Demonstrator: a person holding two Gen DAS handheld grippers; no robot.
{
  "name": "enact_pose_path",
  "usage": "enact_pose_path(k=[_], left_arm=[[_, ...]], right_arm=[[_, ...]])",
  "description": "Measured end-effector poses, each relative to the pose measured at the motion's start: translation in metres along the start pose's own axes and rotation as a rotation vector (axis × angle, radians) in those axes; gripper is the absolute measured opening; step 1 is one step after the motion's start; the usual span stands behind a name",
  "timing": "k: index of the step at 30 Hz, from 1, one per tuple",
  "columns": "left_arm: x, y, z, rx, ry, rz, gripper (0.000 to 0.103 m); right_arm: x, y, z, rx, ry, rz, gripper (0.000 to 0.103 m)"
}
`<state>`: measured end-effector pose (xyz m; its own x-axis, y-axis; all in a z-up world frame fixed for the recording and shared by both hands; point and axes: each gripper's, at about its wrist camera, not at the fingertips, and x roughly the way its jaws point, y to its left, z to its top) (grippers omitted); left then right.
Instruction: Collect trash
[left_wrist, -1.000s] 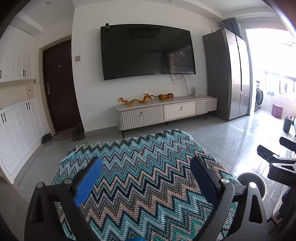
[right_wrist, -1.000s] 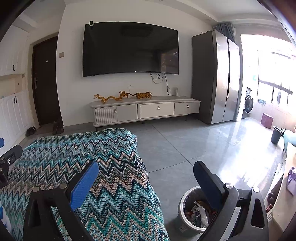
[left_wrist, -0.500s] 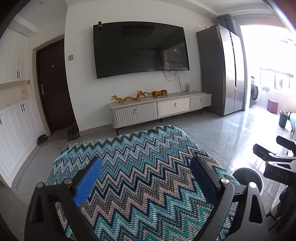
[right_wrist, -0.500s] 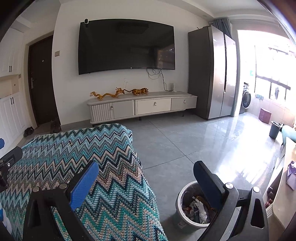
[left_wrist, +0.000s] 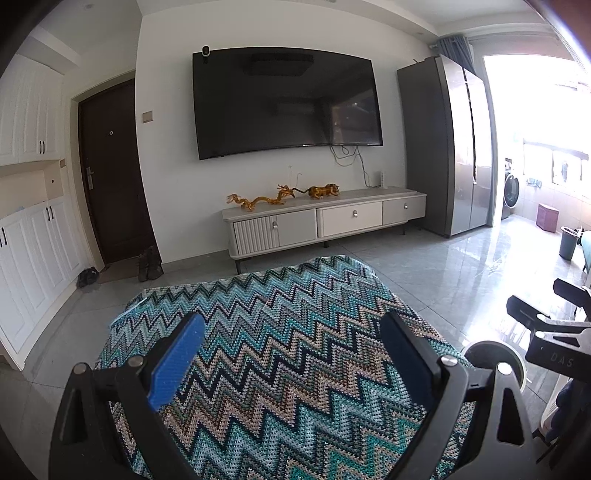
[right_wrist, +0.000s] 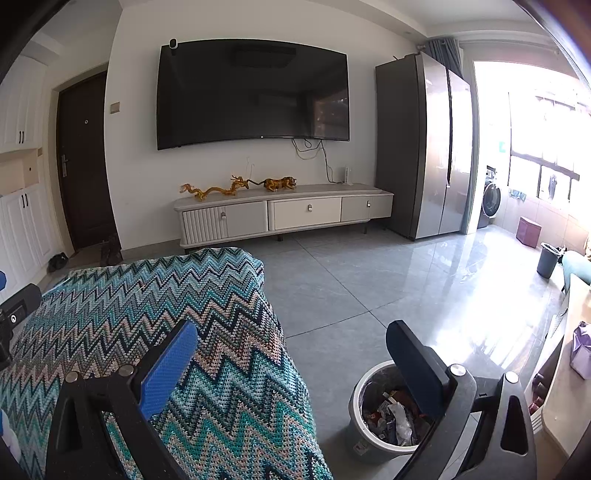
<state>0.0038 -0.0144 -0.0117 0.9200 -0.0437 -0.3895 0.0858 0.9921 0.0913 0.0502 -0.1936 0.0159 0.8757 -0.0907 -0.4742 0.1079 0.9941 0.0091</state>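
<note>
My left tongs (left_wrist: 291, 354): held apart and empty, blue ribbed pads on black frames, hovering over the zigzag cover.
My right tongs (right_wrist: 291, 354): likewise spread wide with nothing between them, one finger over the cover, the other above the bin.
Zigzag cover (left_wrist: 280, 332): coarse knitted cloth in teal, navy and tan chevrons, draped over a bench; I see no litter on its surface.
Trash bin (right_wrist: 384, 410): round, pale-rimmed, dark-lined, on the floor just beside the cover's right edge; crumpled wrappers and papers already lie inside.
Step in hand: by my judgement, between pickups, scanning for the next scrap, both tongs free.
Next move: I would need to find a loose piece, perhaps the crumpled purple item (right_wrist: 581, 349) on the pale bench at far right, close on it gently since such material crushes, then carry it over the bin.
Floor (right_wrist: 369, 280): glossy grey tile, bare and reflective.
Far wall: low TV cabinet (left_wrist: 325, 221) with golden figurines, dark screen above.
</note>
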Motion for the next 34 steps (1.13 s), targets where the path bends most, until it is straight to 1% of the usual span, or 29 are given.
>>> enact_pose_path(k=[6, 17, 34], left_arm=[[-0.0007, 0.0009, 0.0011, -0.002, -0.002, 0.010, 0.096], [-0.0027, 0.0028, 0.0023, -0.008, -0.003, 0.009, 0.096], [-0.0027, 0.0049, 0.0024, -0.019, 0.005, 0.000, 0.096]], right_arm=[[-0.0008, -0.0002, 0.0001, -0.002, -0.002, 0.000, 0.103], [-0.0071, -0.0008, 0.0050, -0.006, -0.008, -0.010, 0.103], [-0.0065, 0.0000, 0.0031, -0.009, -0.008, -0.012, 0.103]])
